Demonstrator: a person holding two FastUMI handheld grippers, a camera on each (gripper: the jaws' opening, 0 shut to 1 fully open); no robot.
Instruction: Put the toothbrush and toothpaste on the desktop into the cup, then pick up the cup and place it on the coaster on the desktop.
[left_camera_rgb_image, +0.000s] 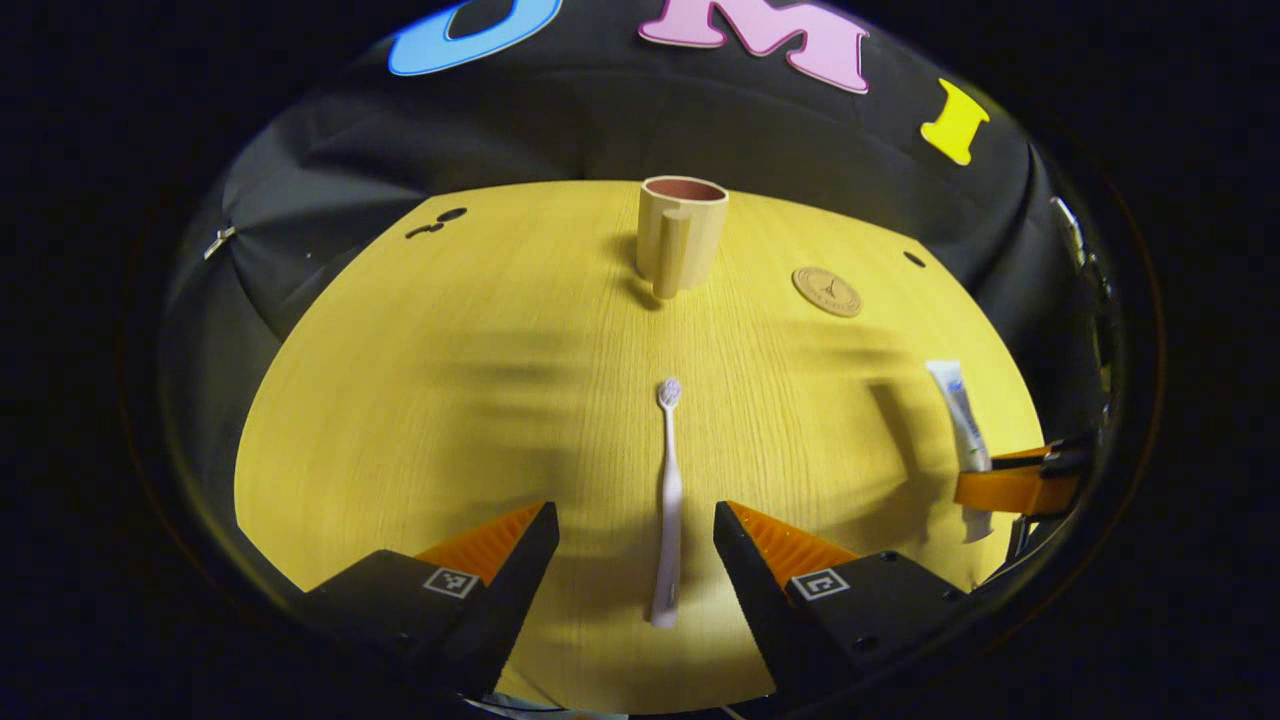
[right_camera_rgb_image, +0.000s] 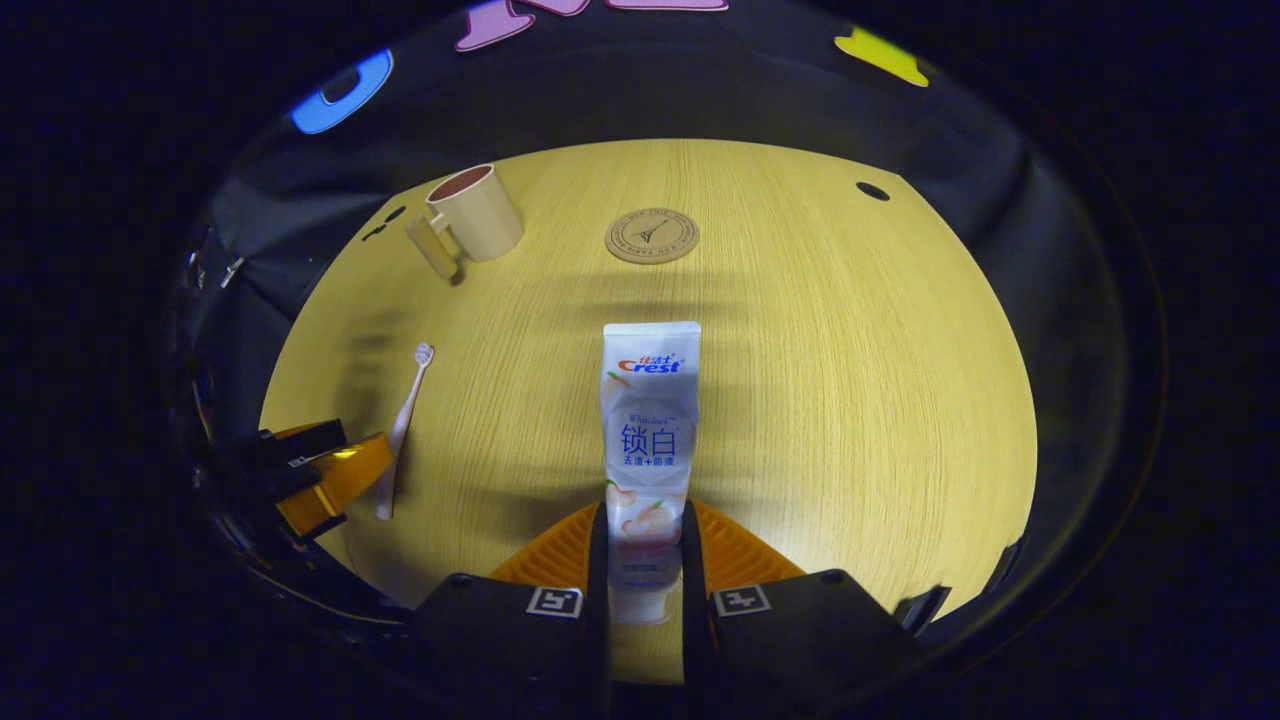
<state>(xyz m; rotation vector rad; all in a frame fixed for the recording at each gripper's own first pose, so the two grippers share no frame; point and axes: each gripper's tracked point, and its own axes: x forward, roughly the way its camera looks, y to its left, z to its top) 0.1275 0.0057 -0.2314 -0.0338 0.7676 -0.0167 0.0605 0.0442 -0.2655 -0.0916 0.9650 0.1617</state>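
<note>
While your right gripper (right_camera_rgb_image: 645, 545) pinches the toothpaste tube (right_camera_rgb_image: 650, 420) near its cap end, both fingers pressing its sides, your left gripper (left_camera_rgb_image: 635, 535) stands spread wide, one finger on each side of the toothbrush (left_camera_rgb_image: 668, 500), which lies flat on the desktop (left_camera_rgb_image: 400, 400). The cup (left_camera_rgb_image: 680, 235) stands upright at the far side, its handle toward you, and the coaster (left_camera_rgb_image: 827, 291) lies bare to its right, well apart from it. The tube is soft, so it may sag or swing as you lift and catch the cup's rim instead of dropping inside. The toothbrush handle is thin and low; closing too high would likely skim over it or roll it. With both grippers heading for one cup, they could collide or tip it.
</note>
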